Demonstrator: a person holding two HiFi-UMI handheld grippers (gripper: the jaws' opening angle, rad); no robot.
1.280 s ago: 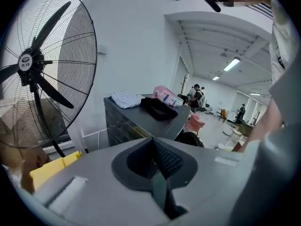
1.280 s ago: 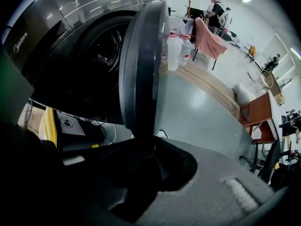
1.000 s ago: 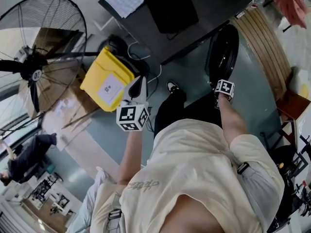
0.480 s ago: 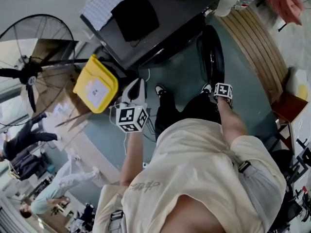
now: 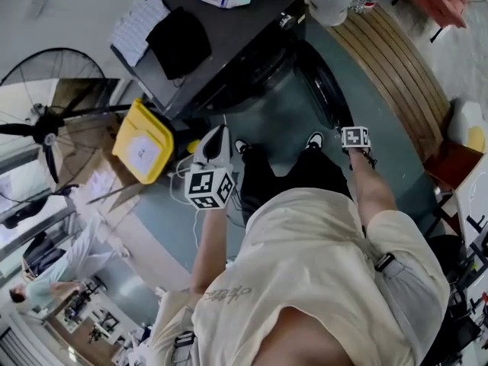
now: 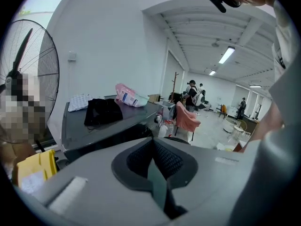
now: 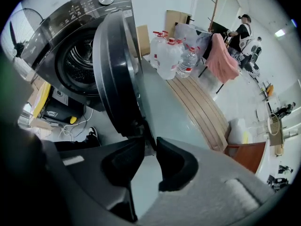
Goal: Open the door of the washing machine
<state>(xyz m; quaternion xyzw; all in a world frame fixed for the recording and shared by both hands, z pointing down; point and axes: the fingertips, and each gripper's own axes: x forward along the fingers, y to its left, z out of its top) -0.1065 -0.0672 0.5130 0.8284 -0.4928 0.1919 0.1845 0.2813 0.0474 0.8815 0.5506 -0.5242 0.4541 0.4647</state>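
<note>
The head view is bright and even, brightest at the left behind the fan [image 5: 46,124]. The floor [image 5: 393,136] carries a soft sheen, and the washer [image 5: 244,29] is a dark mass with little detail. Straight lines bow toward the edges.

In the left gripper view, strip lights [image 6: 226,54] at the far right glare against a white wall [image 6: 108,46]. The round lens blacks out the corners, and the left gripper [image 6: 151,142], near the lens, is soft.

In the right gripper view, the glossy door [image 7: 115,74] catches pale highlights and the drum [image 7: 82,62] sits in shadow. The right gripper [image 7: 148,147] is blurred, and a green cast tints the left edge.
</note>
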